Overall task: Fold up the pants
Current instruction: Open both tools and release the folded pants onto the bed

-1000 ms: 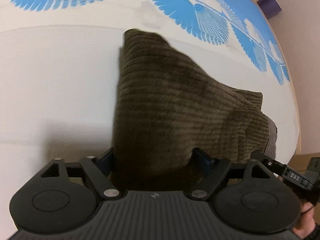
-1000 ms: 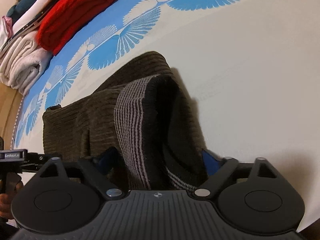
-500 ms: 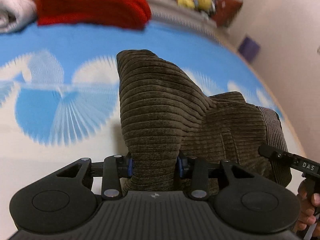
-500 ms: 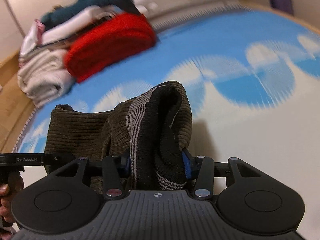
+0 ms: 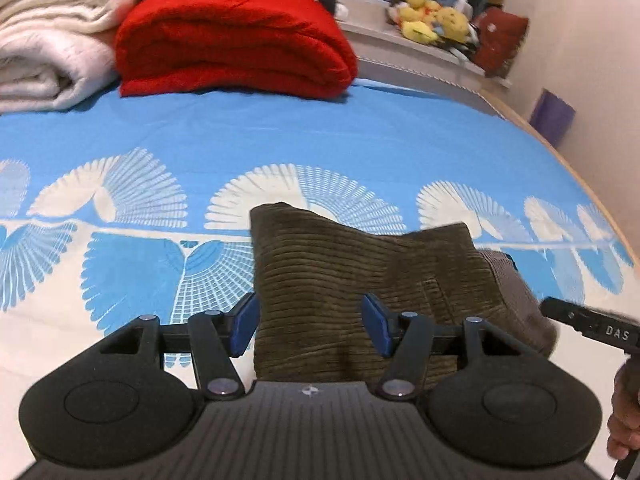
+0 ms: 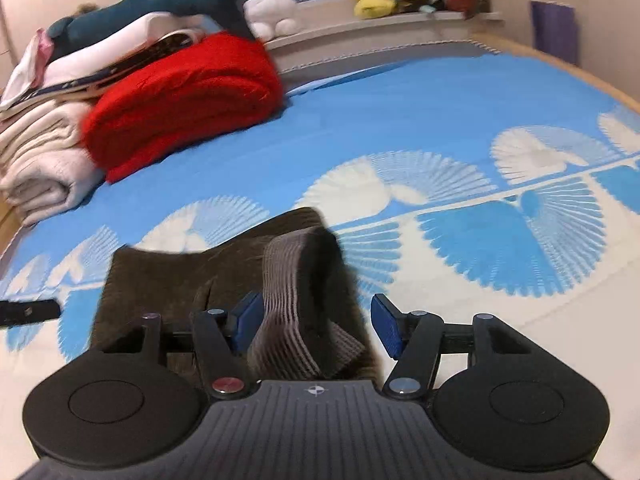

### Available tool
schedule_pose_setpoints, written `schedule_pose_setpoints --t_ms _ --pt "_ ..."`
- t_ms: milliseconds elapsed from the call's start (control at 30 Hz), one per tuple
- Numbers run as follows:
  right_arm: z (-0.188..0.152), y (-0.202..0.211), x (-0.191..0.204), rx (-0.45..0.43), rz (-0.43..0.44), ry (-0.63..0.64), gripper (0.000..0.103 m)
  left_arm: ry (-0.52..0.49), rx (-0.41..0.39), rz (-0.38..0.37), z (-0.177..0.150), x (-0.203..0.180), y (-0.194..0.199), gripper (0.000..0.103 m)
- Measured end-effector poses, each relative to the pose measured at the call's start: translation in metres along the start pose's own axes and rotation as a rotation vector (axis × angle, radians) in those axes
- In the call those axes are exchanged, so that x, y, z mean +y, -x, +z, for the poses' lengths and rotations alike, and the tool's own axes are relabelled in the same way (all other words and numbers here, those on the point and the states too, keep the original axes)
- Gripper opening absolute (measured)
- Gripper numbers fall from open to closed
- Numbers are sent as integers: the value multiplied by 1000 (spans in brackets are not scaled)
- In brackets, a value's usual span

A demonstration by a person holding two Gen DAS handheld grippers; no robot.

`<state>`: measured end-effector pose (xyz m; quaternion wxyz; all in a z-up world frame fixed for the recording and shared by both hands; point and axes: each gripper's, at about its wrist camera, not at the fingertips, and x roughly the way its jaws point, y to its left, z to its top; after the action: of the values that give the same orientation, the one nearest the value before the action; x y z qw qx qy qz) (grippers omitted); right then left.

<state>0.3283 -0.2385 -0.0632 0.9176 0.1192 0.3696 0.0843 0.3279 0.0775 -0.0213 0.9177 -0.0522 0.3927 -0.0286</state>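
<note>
The brown corduroy pants (image 5: 340, 264) lie bunched in a folded heap on the blue-and-white bedspread (image 5: 360, 148). My left gripper (image 5: 310, 322) straddles the heap's left end. Its jaws are opening, cloth lies between them, and the blue pads no longer pinch it. My right gripper (image 6: 316, 324) straddles the right end, where the striped inner waistband (image 6: 284, 280) rolls outward over the pants (image 6: 160, 280). Its jaws are opening too, with a gap showing beside the right pad (image 6: 386, 330).
A folded red blanket (image 5: 232, 40) and cream blankets (image 5: 48, 40) are stacked at the far side, under a shark plush (image 6: 160, 12). Plush toys (image 5: 432, 20) sit on the ledge behind. The wooden bed edge (image 5: 532, 128) runs along the right. A hand (image 5: 624, 420) shows at lower right.
Both grippers closed on the pants, lifted and carried the cloth toward the blue fan pattern, then spread their jaws again. Both cameras tilted up, bringing the blankets into view.
</note>
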Motion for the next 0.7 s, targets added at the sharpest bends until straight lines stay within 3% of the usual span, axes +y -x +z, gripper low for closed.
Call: schedule_pose_setpoints --t_ms 133,167,233,267,333,433,500,633,700 --pt "-7 -11 8 65 -5 66 64 -21 74 -39 -12 -7 -15 62" --pt "-16 -15 14 112 -32 77 64 -37 140 -43 -20 -10 -25 62" --pt "-30 -30 7 216 -94 84 73 -113 316 -16 -45 -17 -51 64" --pt "-33 -34 2 233 -103 56 79 -178 323 12 -59 -23 -56 68" --pt "-32 -35 -8 251 -81 -27 80 -209 285 43 -62 -30 -50 69" --pt "-35 -26 -12 254 -88 -89 80 -145 244 79 -60 -30 -29 71" --pt "-36 -12 -7 240 -114 -77 80 -158 189 128 -63 -34 -7 81" --pt "-37 40 10 120 -195 19 80 -194 108 157 -72 -45 45 86" --pt "-37 71 15 46 -185 24 87 -169 37 173 -77 -44 79 91"
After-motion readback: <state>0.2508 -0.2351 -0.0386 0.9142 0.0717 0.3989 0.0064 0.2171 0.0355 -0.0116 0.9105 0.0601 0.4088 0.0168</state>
